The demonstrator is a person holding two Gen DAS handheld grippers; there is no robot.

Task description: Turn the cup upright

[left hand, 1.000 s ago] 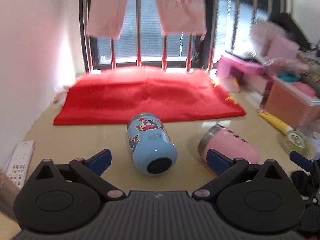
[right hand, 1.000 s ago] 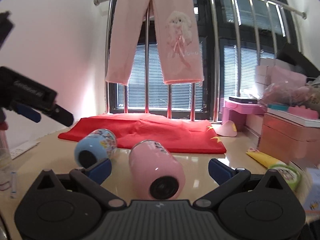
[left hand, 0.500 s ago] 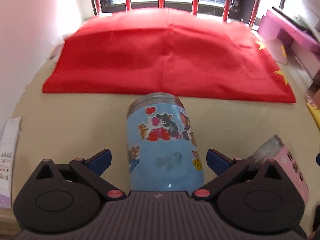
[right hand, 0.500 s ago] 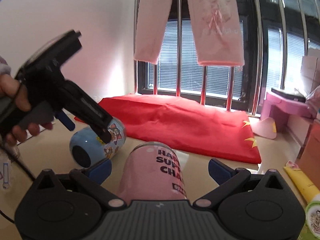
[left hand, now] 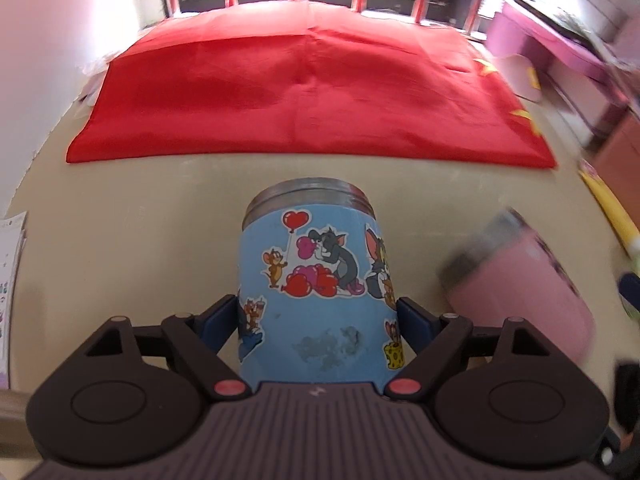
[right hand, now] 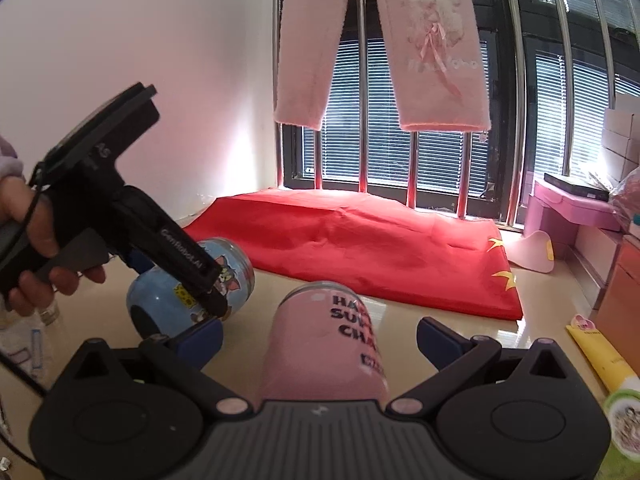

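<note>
A blue cartoon cup [left hand: 316, 288] lies on its side on the beige table, metal rim pointing away. My left gripper [left hand: 318, 320] has closed its blue pads against both sides of the cup's body. The blue cup also shows in the right wrist view [right hand: 188, 292], with the left gripper [right hand: 200, 280] over it. A pink cup [right hand: 324, 344] with black lettering lies on its side between the wide-open fingers of my right gripper [right hand: 320, 336], not touched by them. The pink cup appears blurred in the left wrist view [left hand: 520, 284].
A red cloth [left hand: 304, 84] covers the back of the table below a barred window. Pink pants [right hand: 380, 40] hang above. Pink boxes [right hand: 572, 208] stand at the right. A yellow tube [right hand: 600, 364] and a green-lidded jar [right hand: 624, 424] lie right of the pink cup. A paper sheet [left hand: 10, 256] lies left.
My left gripper moved down and forward over the blue cup and closed on it. My right gripper advanced so the pink cup lies between its open fingers.
</note>
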